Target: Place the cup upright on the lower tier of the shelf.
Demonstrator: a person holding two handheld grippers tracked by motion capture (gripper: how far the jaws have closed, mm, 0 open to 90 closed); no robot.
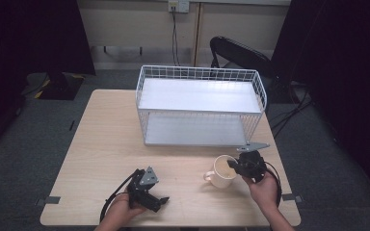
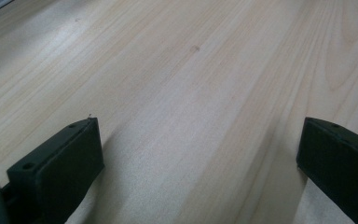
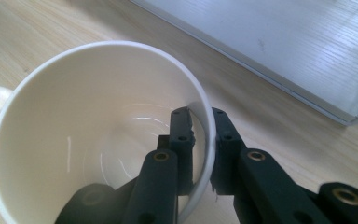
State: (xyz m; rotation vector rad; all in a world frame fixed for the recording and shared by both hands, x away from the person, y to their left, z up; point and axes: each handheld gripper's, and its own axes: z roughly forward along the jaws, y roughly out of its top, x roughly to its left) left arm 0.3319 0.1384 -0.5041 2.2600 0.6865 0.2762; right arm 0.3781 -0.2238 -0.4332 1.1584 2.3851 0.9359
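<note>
In the high view the cream mug [image 1: 223,172] stands upright at the lower right of the table [image 1: 101,139], mouth up and its handle pointing toward the frame's left, just in front of the white wire rack [image 1: 200,103]. The right gripper [image 1: 238,165] pinches the mug's right-hand rim, one jaw inside the wall and one outside (the right gripper view shows the rim [image 3: 205,116] running between them). The left gripper [image 1: 160,199] lies low at the lower left, well apart from the mug, its jaws spread wide over bare wood in the left gripper view.
</note>
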